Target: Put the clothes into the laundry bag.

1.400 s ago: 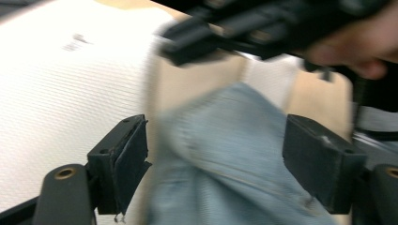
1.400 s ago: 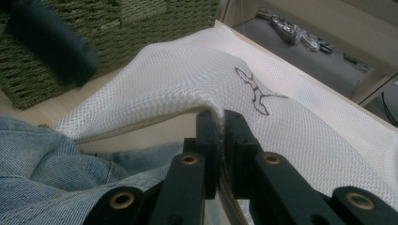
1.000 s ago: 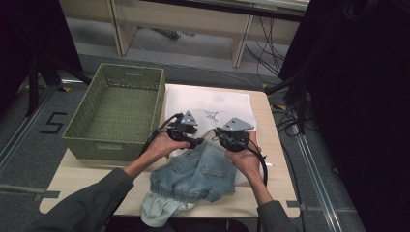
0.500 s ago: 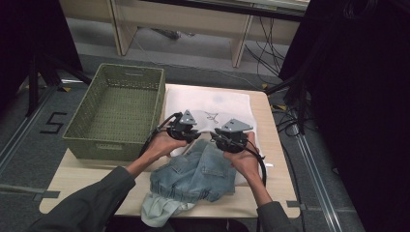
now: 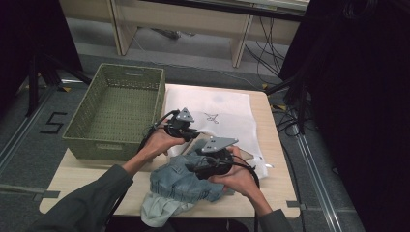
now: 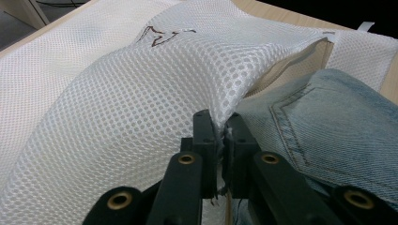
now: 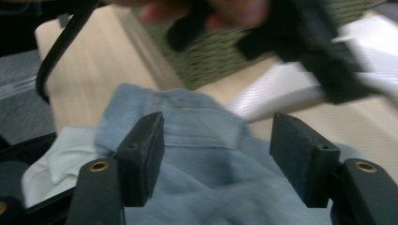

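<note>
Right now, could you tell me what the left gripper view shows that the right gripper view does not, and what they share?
Left gripper view alone: the left gripper shut on the edge of the white mesh laundry bag, lifting its mouth open, a dark embroidered mark on the mesh, and a jeans back pocket.

Right gripper view alone: the right gripper, whose jaws have just been opening, nothing pressed between them, above the denim, plus the green woven basket and pale cloth.

Both: the light-blue jeans, the bag and the wooden table.

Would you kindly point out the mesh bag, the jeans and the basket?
mesh bag [image 6: 117, 108], left gripper view, raised upper layer.
jeans [image 5: 181, 181], high view, middle of the denim.
basket [image 5: 94, 147], high view, near wall.
</note>
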